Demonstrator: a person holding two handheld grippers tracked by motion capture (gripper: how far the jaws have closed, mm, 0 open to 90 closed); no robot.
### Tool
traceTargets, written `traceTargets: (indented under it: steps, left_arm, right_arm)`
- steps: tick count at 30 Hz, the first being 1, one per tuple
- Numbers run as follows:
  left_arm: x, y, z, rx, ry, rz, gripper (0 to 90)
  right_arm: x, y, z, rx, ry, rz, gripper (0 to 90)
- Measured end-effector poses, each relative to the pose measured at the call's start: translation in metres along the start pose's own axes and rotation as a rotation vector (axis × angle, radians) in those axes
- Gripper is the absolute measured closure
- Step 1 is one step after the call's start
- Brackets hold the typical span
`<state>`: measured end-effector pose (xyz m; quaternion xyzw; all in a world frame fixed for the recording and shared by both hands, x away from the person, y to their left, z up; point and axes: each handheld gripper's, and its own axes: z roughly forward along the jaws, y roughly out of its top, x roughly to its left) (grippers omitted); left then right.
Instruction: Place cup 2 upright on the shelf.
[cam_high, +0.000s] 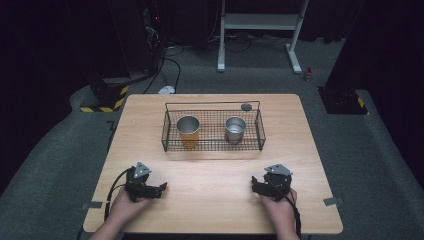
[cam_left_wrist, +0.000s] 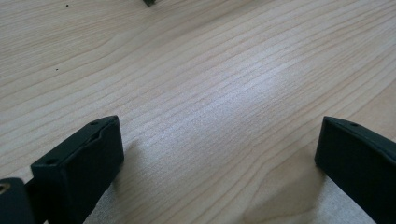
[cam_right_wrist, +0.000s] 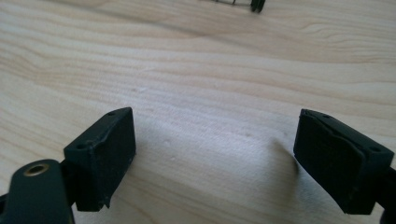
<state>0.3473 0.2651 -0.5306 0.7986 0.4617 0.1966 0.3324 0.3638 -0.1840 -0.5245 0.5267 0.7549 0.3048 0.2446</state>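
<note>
The wire basket sits on the far half of the worktop, roughly centred across its width. Inside the basket, toward its left end, stands an upright metal cup with an orange-tinted lower body; toward the basket's right end stands a smaller, plain steel cup, also upright. The two cups are well apart from each other, with bare mesh floor between them. A small dark round object lies on the worktop just behind the basket's back right corner; what it is cannot be told.

On the near side of the basket, well apart from it, the left hand-held gripper rests low on the worktop below the basket's left end, held in the person's left hand. In the left gripper view its jaws stand wide apart with nothing but bare wood grain between them.

The right hand-held gripper lies below the basket's right end, equally far from it, held in the right hand. In the right gripper view its jaws are likewise spread wide over empty wood, and a corner of the basket shows at the top edge.
</note>
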Motion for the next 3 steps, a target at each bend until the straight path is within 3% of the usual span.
traceTargets:
  steps: [3]
  left_arm:
    - [-0.0003, -0.0004, -0.0003, 0.000, 0.001, -0.005, 1.4]
  right_arm:
    - [0.0002, 0.0010, 0.0020, 0.018, 0.021, 0.015, 12.1]
